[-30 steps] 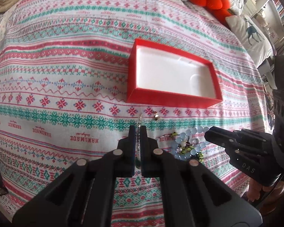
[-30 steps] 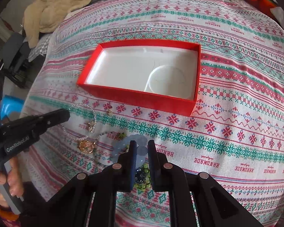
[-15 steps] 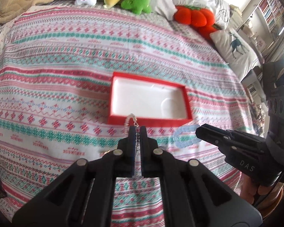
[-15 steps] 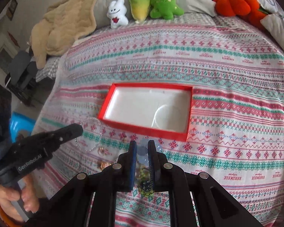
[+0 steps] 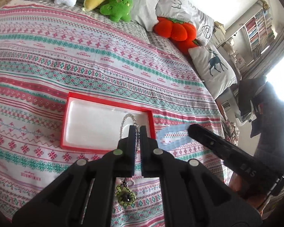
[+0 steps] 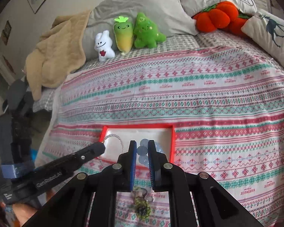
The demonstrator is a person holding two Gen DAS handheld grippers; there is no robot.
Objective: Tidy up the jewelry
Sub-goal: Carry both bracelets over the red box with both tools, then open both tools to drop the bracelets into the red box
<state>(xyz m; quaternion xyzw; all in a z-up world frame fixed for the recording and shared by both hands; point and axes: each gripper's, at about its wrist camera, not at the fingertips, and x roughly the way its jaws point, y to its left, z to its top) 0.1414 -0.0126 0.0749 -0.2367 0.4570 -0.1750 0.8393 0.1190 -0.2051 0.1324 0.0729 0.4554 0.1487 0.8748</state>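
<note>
A red box with a white lining point(image 5: 108, 102) point(image 6: 173, 143) lies on the patterned bedspread. My left gripper point(image 5: 137, 130) point(image 6: 100, 147) is shut on a thin clear-bead bracelet point(image 5: 124, 122) point(image 6: 114, 137) and holds it above the box. My right gripper point(image 6: 142, 147) point(image 5: 191, 130) is shut on a pale blue bead bracelet point(image 6: 143, 149) point(image 5: 168, 132), held above the box's near right edge. A green beaded flower piece point(image 5: 125, 194) point(image 6: 142, 209) with small pendants lies on the bedspread below the grippers.
Plush toys point(image 6: 130, 36), an orange plush point(image 6: 217, 19), grey pillows point(image 6: 142, 5), a deer cushion point(image 5: 214, 64) and a beige blanket point(image 6: 56, 56) lie at the far end of the bed. A bookshelf point(image 5: 255, 28) stands to the right.
Both grippers have risen from the bedspread with their bracelets and moved forward over the box. The green flower piece stays on the bedspread.
</note>
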